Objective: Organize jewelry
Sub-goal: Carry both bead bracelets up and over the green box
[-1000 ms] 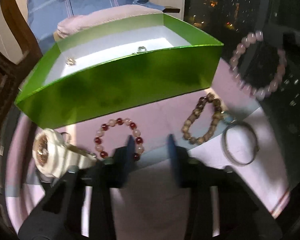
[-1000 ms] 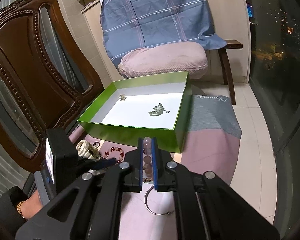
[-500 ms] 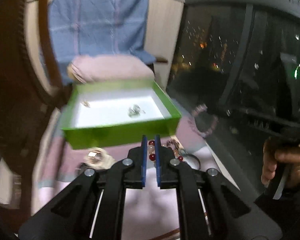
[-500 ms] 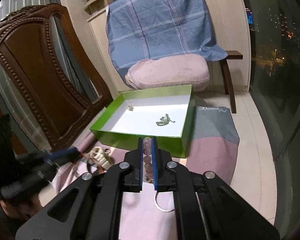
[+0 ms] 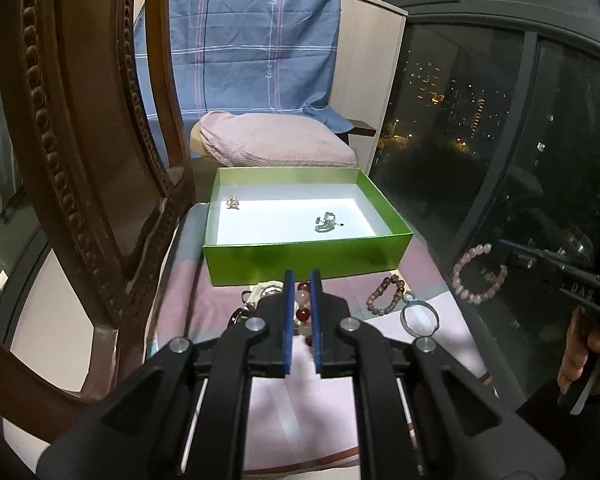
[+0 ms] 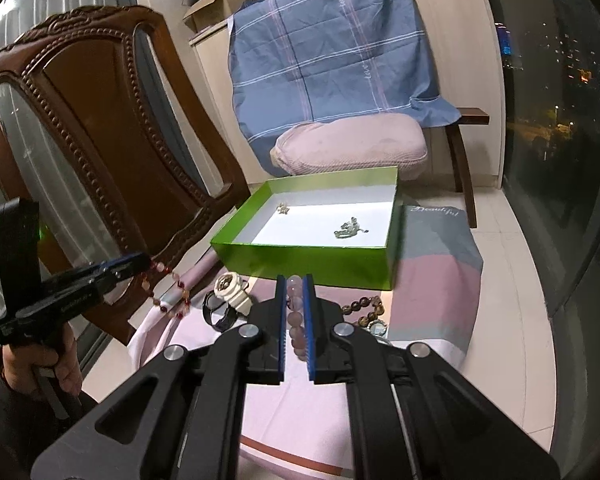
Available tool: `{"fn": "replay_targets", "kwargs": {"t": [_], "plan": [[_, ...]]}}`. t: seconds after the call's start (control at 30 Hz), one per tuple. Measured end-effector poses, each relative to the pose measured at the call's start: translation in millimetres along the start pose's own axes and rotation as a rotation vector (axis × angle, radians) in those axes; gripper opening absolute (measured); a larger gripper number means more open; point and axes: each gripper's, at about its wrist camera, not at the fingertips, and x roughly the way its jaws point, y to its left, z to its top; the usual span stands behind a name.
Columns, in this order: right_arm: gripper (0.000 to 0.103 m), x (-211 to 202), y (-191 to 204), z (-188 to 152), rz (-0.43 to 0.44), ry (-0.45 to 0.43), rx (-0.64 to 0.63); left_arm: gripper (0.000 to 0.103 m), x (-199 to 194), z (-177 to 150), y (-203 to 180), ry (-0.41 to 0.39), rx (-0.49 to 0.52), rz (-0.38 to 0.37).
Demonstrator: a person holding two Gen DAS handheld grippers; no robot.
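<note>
My left gripper is shut on a red-and-white bead bracelet, held above the pink cloth; it also hangs from that gripper in the right wrist view. My right gripper is shut on a pink bead bracelet, which dangles at the right in the left wrist view. An open green box with a white floor holds two small jewelry pieces. It stands just beyond both grippers.
On the cloth lie a brown bead bracelet, a silver bangle, a white watch and a dark ring-shaped band. A carved wooden chair back stands close on the left. A window is on the right.
My left gripper shut on the red-and-white bracelet and lifted it off the cloth, pulling up and back. My right gripper rose slightly, still holding the pink bracelet.
</note>
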Motion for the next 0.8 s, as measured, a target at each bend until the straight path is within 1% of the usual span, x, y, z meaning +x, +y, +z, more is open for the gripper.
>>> {"fn": "replay_targets", "kwargs": {"t": [0.2,0.8], "plan": [[0.008,4.9,-0.2,-1.0,-0.005,0.015,-0.009,0.008,0.0,0.2,-3.1,-0.004,0.003,0.002],[0.008,6.7,-2.4,-4.1,-0.008,0.013,-0.012,0.008,4.4,-1.0,-5.5,0.013,0.015,-0.001]]}}
